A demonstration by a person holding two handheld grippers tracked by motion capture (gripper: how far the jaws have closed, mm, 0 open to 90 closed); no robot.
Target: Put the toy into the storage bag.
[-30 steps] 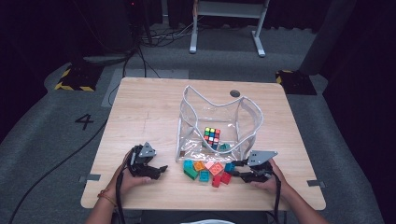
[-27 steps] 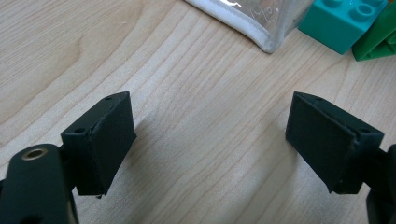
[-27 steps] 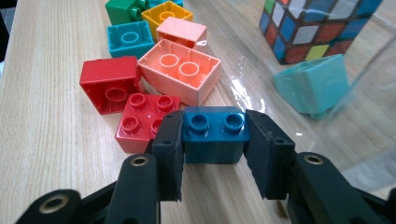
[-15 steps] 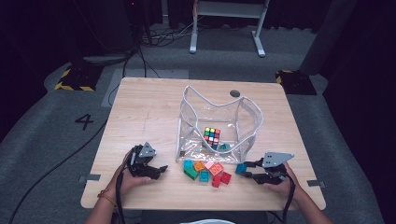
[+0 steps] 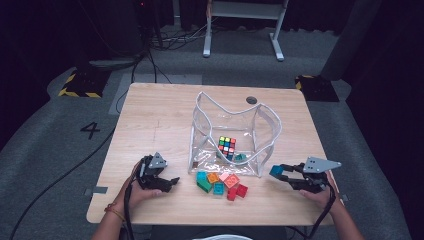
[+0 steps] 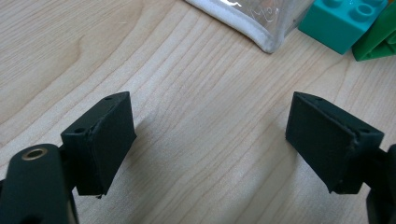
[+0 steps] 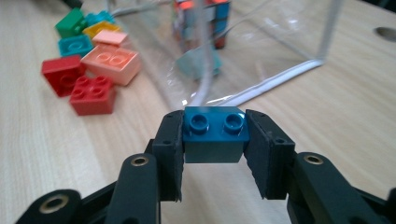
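Observation:
My right gripper (image 5: 278,172) is shut on a blue two-stud brick (image 7: 215,133), held just above the table to the right of the clear bag (image 5: 235,135). That blue brick (image 5: 276,171) shows between the jaws in the high view too. The clear bag stands open at mid table with a colour cube (image 5: 227,145) and a teal brick (image 5: 240,157) inside. Several loose bricks (image 5: 221,183) lie in front of the bag, red (image 7: 93,95), pink (image 7: 111,63), teal (image 7: 74,45) and green (image 7: 71,21) among them. My left gripper (image 5: 172,182) rests open on the table left of the pile, jaws wide apart over bare wood (image 6: 210,140).
The wooden table (image 5: 160,120) has a round hole (image 5: 251,100) at the far right. In the left gripper view the bag's white seam (image 6: 243,25), a teal brick (image 6: 343,21) and a green brick (image 6: 378,39) lie just ahead. Dark floor and cables surround the table.
My right gripper has pulled away to the right from the brick pile, carrying the blue brick. The left gripper has stayed put.

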